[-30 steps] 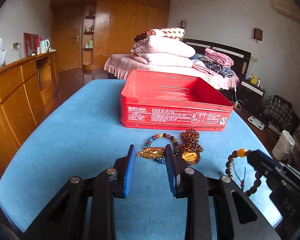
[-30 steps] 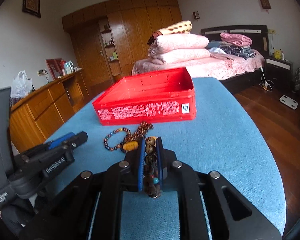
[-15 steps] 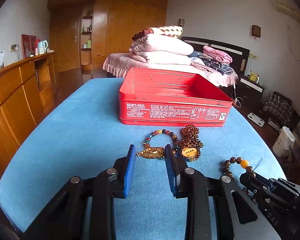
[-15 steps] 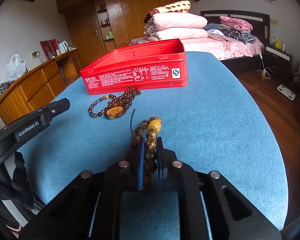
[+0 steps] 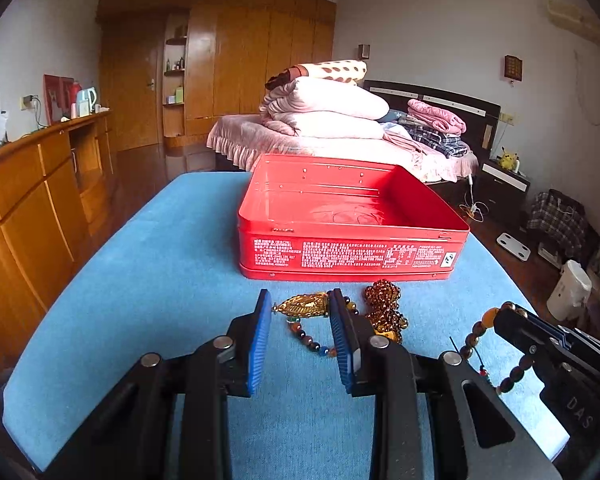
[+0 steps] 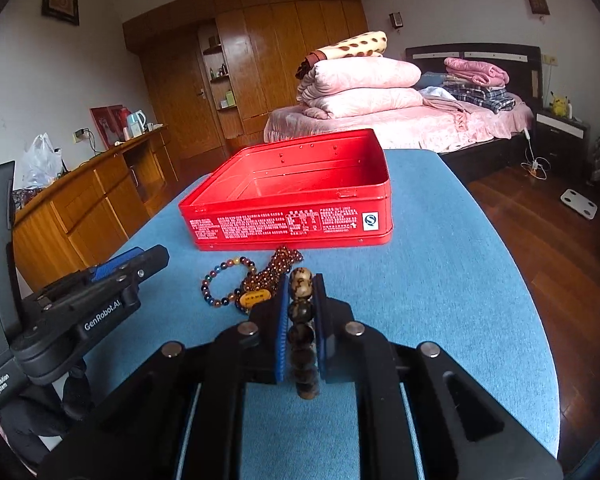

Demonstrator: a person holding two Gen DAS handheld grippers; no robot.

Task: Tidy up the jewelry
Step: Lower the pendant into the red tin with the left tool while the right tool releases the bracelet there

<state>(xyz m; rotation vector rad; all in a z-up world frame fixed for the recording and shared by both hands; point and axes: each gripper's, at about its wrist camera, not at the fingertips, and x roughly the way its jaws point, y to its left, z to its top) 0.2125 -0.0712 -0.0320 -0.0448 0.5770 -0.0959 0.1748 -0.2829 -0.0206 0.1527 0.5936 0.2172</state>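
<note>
Jewelry in hand was a brown wooden-bead bracelet (image 6: 301, 320), low centre of frame, clamped across its beads by the right gripper (image 6: 301, 312) (light, limp, likely to swing); left gripper (image 5: 300, 320) stood apart around a gold pendant (image 5: 304, 306).

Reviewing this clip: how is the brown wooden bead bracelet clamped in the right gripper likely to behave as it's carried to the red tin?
Probably floppy: in the left wrist view the brown wooden bead bracelet hangs as a drooping loop from the right gripper, so it may swing. The pads pinch only a few round beads, so it could slip. It looks light.
</note>
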